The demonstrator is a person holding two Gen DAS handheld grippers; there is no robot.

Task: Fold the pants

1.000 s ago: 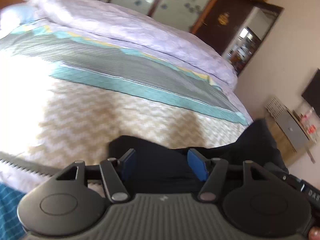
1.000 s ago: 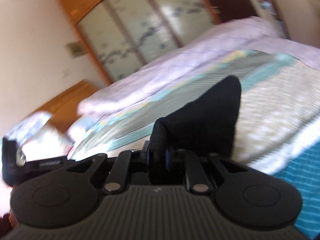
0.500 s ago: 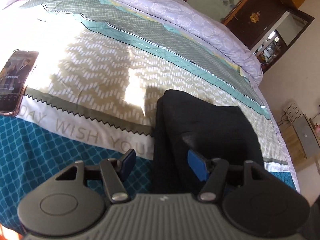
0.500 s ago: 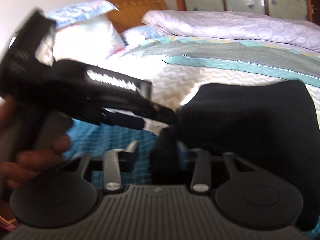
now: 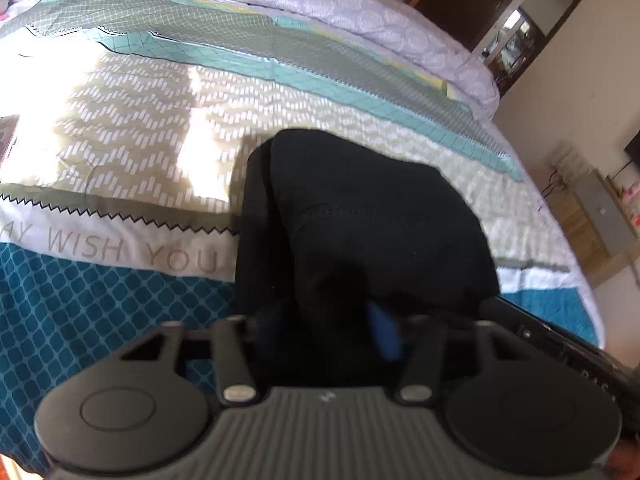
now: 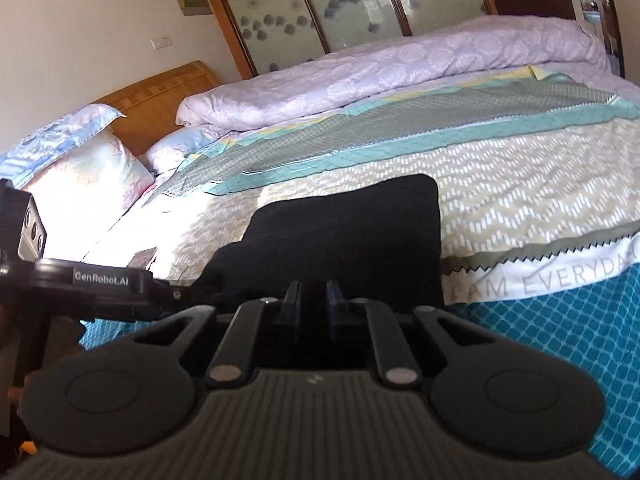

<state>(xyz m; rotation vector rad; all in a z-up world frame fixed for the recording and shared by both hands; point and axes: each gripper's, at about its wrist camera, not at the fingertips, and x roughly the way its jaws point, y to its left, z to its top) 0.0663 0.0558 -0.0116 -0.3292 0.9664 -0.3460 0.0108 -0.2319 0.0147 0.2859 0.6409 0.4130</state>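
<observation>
We note bed (image 6: 520, 200) with patterned quilt, lilac duvet (image 6: 400, 64) along far side, wardrobe behind. Black pants (image 5: 360, 220) folded at near edge. Left gripper (image 5: 320, 328) angled down, jaws closing, pants fabric between. Right gripper (image 6: 312, 304) jaws closing; whether fabric sits between, we cannot tell.

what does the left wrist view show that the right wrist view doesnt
Only the left wrist view shows the doorway into another room and a small grey cabinet beside the bed. Only the right wrist view shows the wooden headboard, a pillow and the left gripper from the side. Both show the black pants on the patterned bedspread and the rolled lilac duvet.
</observation>
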